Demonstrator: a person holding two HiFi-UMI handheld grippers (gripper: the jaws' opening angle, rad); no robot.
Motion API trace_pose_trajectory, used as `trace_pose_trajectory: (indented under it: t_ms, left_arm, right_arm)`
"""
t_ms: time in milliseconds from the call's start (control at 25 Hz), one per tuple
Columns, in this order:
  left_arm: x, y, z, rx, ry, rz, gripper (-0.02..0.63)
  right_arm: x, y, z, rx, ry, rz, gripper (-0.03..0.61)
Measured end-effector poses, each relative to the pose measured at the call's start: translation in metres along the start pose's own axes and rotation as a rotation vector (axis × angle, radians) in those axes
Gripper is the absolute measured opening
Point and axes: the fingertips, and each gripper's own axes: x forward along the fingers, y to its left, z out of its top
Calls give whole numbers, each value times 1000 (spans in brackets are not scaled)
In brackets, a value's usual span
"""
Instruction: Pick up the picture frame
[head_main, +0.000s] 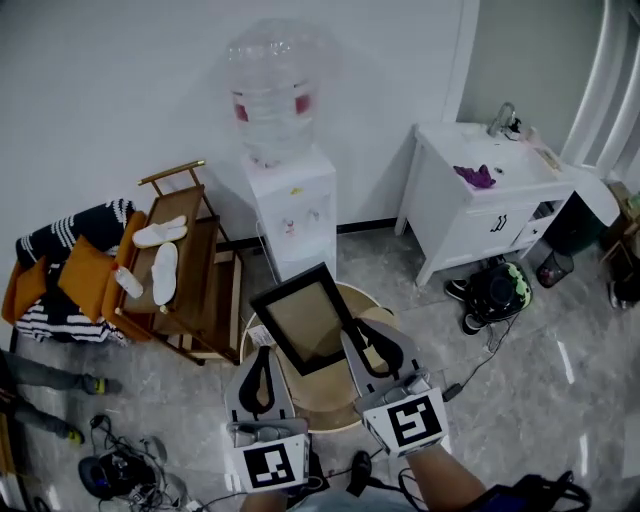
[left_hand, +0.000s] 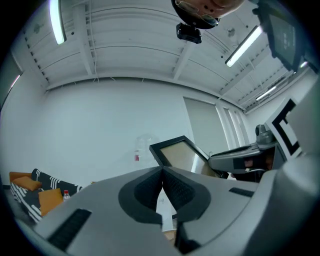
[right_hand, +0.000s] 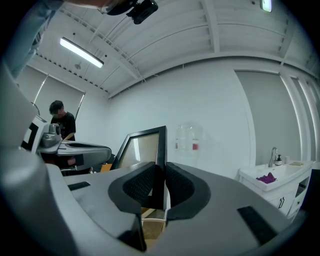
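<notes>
A black picture frame (head_main: 305, 318) with a tan panel hangs tilted above a round wooden table (head_main: 300, 395). My right gripper (head_main: 362, 343) is shut on the frame's right edge; in the right gripper view the frame (right_hand: 145, 147) rises from between the pads of that gripper (right_hand: 160, 184). My left gripper (head_main: 262, 372) hovers to the frame's lower left, shut with nothing between its pads. In the left gripper view the frame (left_hand: 180, 152) shows beyond the closed left gripper (left_hand: 162, 180), with the right gripper (left_hand: 245, 160) at its right.
A white water dispenser (head_main: 285, 190) stands behind the table. A wooden rack (head_main: 190, 270) with white slippers is at left, beside a chair with orange cushions (head_main: 75, 275). A white sink cabinet (head_main: 490, 195) stands at right, shoes and a bag below. Cables lie on the floor (head_main: 125, 470).
</notes>
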Motion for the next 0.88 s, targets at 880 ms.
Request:
trace_pose_trajectory:
  t_ms: [880]
  left_arm:
    - [-40, -69, 119, 66, -203, 2, 15]
  right_arm:
    - [-91, -42, 93, -116, -233, -65, 81]
